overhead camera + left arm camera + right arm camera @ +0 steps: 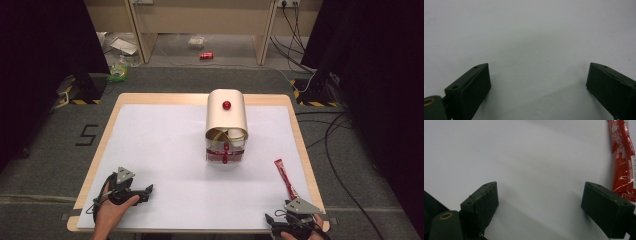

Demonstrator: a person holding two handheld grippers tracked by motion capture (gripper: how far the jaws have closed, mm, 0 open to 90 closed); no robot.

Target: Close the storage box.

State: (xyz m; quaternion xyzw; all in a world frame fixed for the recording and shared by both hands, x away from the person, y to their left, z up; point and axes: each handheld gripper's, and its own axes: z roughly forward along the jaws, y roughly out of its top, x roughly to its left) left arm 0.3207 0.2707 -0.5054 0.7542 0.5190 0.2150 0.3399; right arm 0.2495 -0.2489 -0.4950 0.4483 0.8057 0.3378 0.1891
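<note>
On the white table (pixel 165 150), a cream bread box (pixel 227 117) stands toward twelve o'clock, well apart from both grippers. The red packet (pixel 285 177) lies at four o'clock, just beside the right gripper (pixel 540 202); the left gripper (pixel 537 85) rests at seven. Both have jaws apart, empty. The thin, flat packet could slide from a shallow pinch.

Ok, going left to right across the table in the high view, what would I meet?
Left tool → beige bread box with a red knob → red sachet → right tool, near the table's front right corner.
</note>
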